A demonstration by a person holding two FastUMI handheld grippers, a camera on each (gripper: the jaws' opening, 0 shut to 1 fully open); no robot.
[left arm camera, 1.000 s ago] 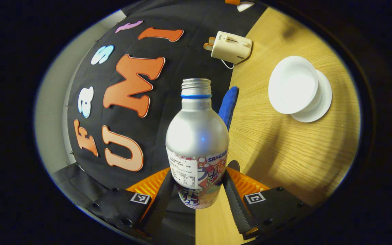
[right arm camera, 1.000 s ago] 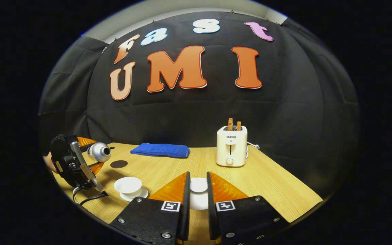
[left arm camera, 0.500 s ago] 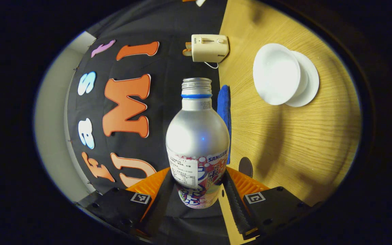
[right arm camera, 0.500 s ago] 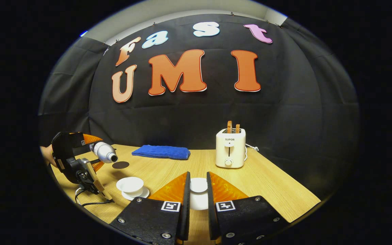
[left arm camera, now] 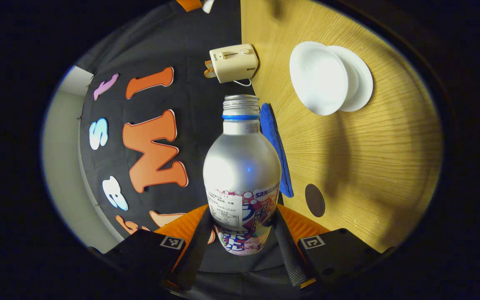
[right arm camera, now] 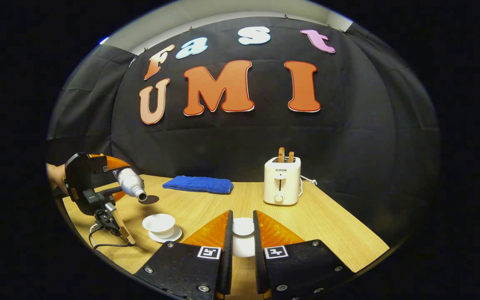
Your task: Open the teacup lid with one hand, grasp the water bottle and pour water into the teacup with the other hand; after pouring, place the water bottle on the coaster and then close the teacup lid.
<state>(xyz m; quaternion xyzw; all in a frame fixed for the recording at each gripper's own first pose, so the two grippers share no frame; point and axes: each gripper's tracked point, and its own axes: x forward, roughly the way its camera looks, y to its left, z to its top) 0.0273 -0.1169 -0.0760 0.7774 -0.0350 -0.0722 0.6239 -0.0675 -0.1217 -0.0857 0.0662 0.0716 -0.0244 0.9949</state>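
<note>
Tilting mouth-down above the open teacup (right arm camera: pixel 159 223) on its saucer (right arm camera: pixel 172 237), the water bottle (left arm camera: pixel 242 175) sits clamped in the left gripper (left arm camera: pixel 240 239). The right gripper (right arm camera: pixel 243 241) pinches the white lid (right arm camera: pixel 243 227) above the table (right arm camera: pixel 327 229), right of the cup.

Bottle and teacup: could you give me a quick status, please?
Left gripper shut on bottle, tilted above open teacup. Right gripper holds lid. Nothing blocking.
</note>
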